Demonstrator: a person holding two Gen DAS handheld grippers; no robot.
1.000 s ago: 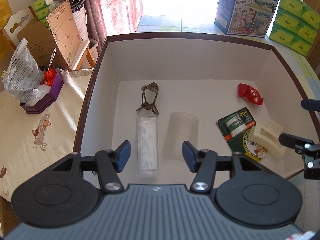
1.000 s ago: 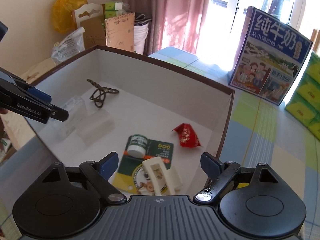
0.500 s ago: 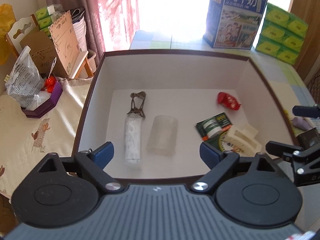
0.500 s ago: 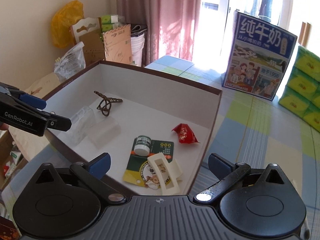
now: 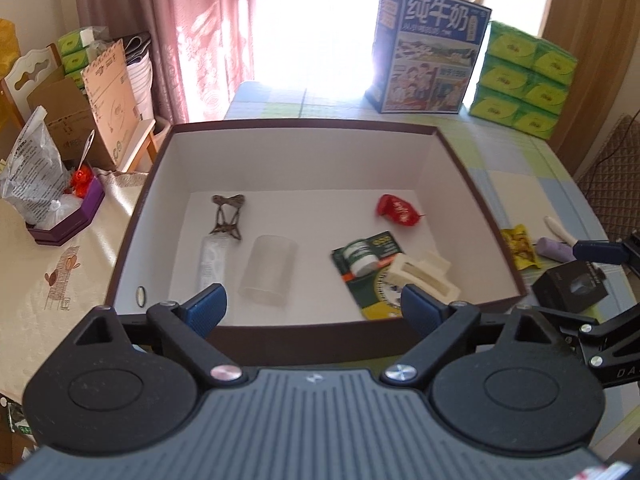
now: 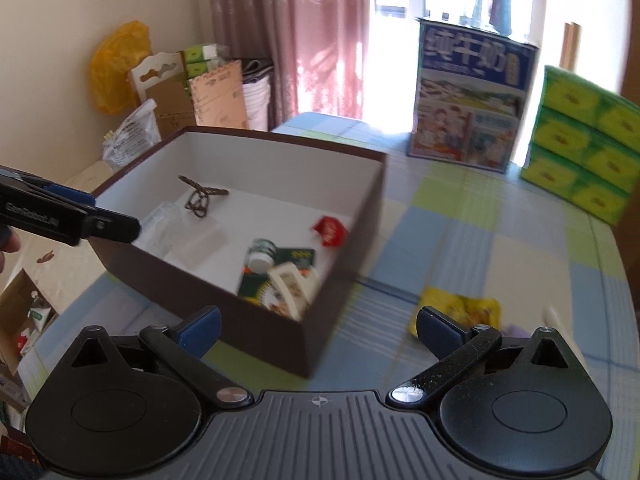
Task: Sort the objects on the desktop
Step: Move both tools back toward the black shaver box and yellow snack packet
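Pulling back from the box, your left hand-held gripper (image 5: 312,308) now has its jaws spread wide with nothing between them; a second ago they were closer together and low over the box floor, beside the clear plastic cup (image 5: 270,274). The near wall of the brown box (image 5: 304,340) now lies just ahead of the fingertips, so the drop-off looks finished. Further ahead inside it lie the wrapped mask (image 5: 212,260), the brown hair clip (image 5: 227,218), the green card with its small jar (image 5: 362,258), the cream claw clip (image 5: 424,276) and the red wrapper (image 5: 398,210).

Your right hand-held gripper (image 6: 318,330) is also wide open and empty, and it has swung off the box toward the checked surface (image 6: 500,240). Just ahead of its right finger sits the yellow snack packet (image 6: 460,312), with a purple item (image 5: 554,249) and a black box (image 5: 572,286) close by. Those unsorted things are, I judge, your next pick.
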